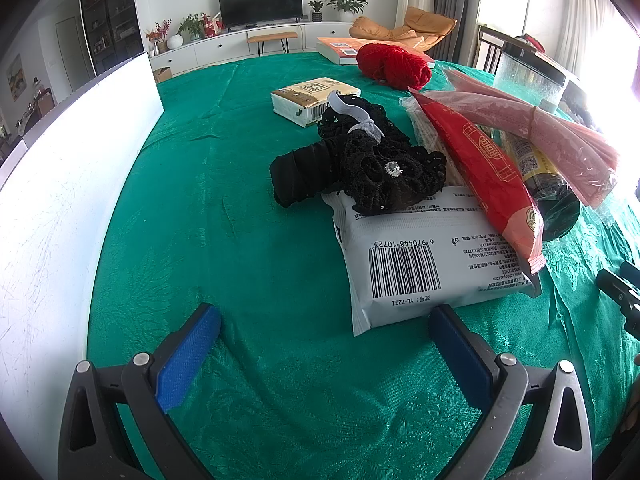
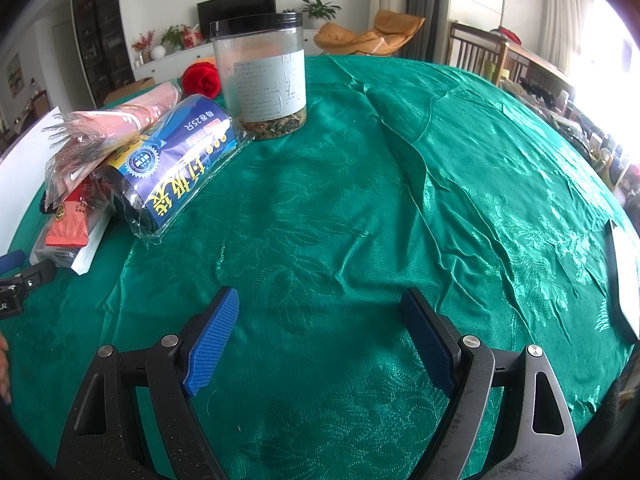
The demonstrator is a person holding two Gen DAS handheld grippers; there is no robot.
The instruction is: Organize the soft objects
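The black lace knitted bundle with a white elastic (image 1: 360, 164) lies atop the grey barcoded soft packet (image 1: 424, 264), heaped with red wrappers; nothing sorted yet, I judge. My left tongs (image 1: 324, 344) and right tongs (image 2: 320, 340) gape empty over the green-clothed worktop (image 2: 360, 200).

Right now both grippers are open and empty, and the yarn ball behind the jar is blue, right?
Not quite: the yarn ball is red, not blue, as the right wrist view shows beside and behind the jar. The rest holds: the left gripper and the right gripper are both open and empty.
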